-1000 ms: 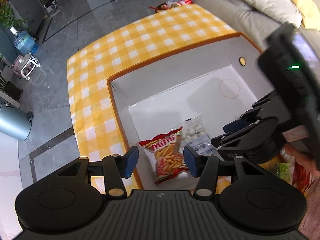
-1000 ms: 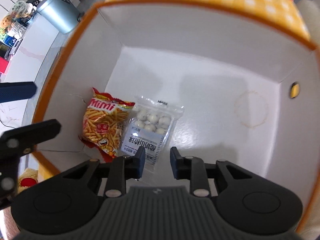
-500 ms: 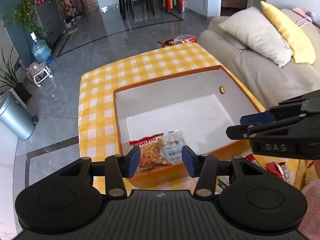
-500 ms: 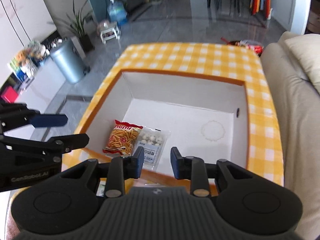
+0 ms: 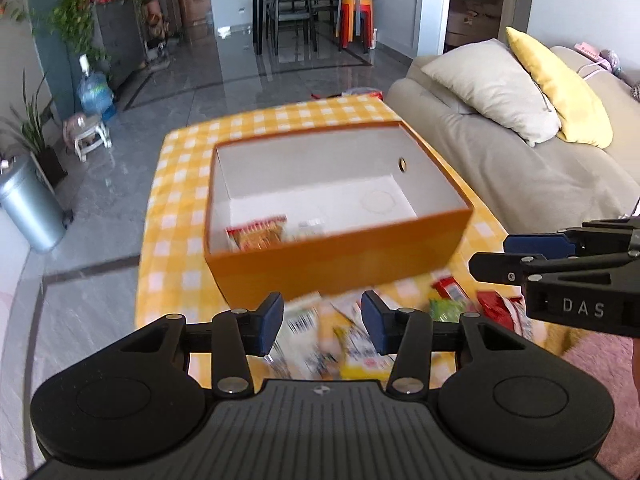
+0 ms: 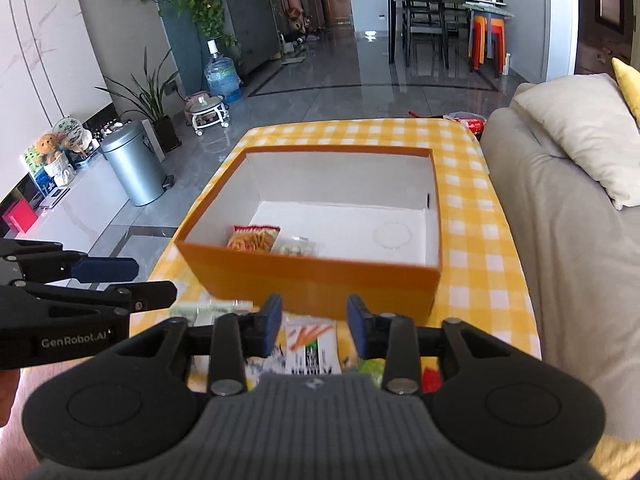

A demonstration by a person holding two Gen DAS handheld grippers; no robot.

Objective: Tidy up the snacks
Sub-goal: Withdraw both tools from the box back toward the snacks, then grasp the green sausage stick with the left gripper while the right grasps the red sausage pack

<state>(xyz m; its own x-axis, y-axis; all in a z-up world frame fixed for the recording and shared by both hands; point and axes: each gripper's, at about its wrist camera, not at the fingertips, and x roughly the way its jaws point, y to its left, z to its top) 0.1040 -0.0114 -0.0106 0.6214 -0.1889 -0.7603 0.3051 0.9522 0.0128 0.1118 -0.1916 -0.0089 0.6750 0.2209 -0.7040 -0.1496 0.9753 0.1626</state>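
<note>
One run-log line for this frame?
phase: between picks | left gripper: closing, empty | right gripper: opening, empty | orange box: two packets | loose snacks: in front of box

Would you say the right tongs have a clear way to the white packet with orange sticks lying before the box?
Probably yes: the right tongs are opening, empty, above the packet, nothing between.

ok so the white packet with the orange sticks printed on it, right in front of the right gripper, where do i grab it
Probably the white packet is best taken by its long side edges, coming down from above. It appears to lie flat on the checked cloth, lengthwise between the opening fingers of the right gripper, which hold nothing. Neighbouring packets crowd both sides, so pinch near the far end.
</note>
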